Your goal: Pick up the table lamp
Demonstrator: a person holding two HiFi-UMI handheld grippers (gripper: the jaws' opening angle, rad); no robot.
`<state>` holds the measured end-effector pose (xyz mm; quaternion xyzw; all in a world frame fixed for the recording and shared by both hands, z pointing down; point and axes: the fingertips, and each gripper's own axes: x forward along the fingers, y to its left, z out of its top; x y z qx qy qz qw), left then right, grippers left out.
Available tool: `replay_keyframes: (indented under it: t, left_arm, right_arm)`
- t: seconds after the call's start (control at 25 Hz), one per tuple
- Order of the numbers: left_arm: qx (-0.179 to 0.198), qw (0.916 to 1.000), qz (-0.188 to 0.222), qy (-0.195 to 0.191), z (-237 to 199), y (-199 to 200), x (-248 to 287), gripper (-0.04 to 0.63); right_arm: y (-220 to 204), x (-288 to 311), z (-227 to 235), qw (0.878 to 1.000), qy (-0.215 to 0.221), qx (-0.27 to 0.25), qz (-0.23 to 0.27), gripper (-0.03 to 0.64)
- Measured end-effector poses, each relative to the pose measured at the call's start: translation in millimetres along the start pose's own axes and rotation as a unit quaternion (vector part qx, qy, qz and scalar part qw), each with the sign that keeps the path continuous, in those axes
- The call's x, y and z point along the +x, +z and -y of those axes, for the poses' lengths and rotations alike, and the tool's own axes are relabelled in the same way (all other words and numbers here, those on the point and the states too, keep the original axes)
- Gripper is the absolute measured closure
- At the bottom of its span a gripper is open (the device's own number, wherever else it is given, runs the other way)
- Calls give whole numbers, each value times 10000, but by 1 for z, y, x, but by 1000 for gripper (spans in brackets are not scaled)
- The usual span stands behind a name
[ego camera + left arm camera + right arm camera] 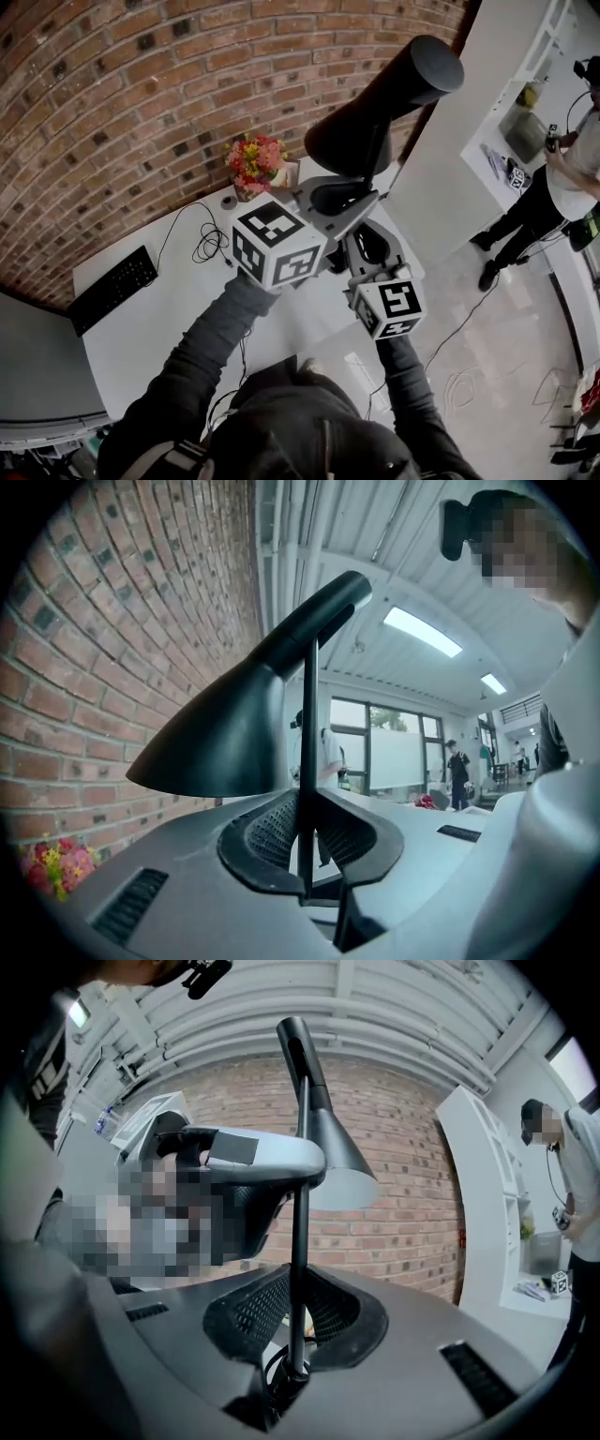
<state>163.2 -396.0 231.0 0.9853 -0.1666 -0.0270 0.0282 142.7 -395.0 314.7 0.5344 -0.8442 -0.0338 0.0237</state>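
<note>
The black table lamp hangs in the air over the white table (pixel 159 319), its cone shade (pixel 384 103) tilted up towards the brick wall. My left gripper (pixel 349 199) is shut on the thin black stem (pixel 308 761), which runs upright between its jaws just under the shade (pixel 234 733). My right gripper (pixel 367 246) is shut on the same stem (pixel 298 1241) lower down, near a thicker joint with a cable. In the right gripper view the left gripper (pixel 244 1157) shows above, beneath the shade (pixel 328 1147). The lamp's base is hidden.
A bunch of flowers (pixel 255 164) stands at the table's far edge by the brick wall. A black keyboard (pixel 112 289) lies at the left, with a loose cable (pixel 211 244) between them. A person (pixel 562 178) stands by white shelves on the right.
</note>
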Motion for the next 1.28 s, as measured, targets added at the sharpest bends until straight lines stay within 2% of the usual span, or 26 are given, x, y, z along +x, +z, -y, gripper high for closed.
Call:
replay_keyframes:
  t: [0.2,0.64,0.88,1.28]
  left_arm:
    - [150,9989,150,-426,24,21,23,540]
    - [99,9946,209,-1016,63,24,60,541]
    - [229,9923,170,-1203,78,19,75,541]
    - [75,9914,141,-1301,79,9,88,541]
  right_arm:
    - [20,-20,24,9993,-322,-148,144,569]
    - [24,-62,59,9957,-846,-309,205,569]
    - [20,-75,72,9940,-1038,-275,220,569]
    - [9,-80,84,9922,-1213,-268,110,569]
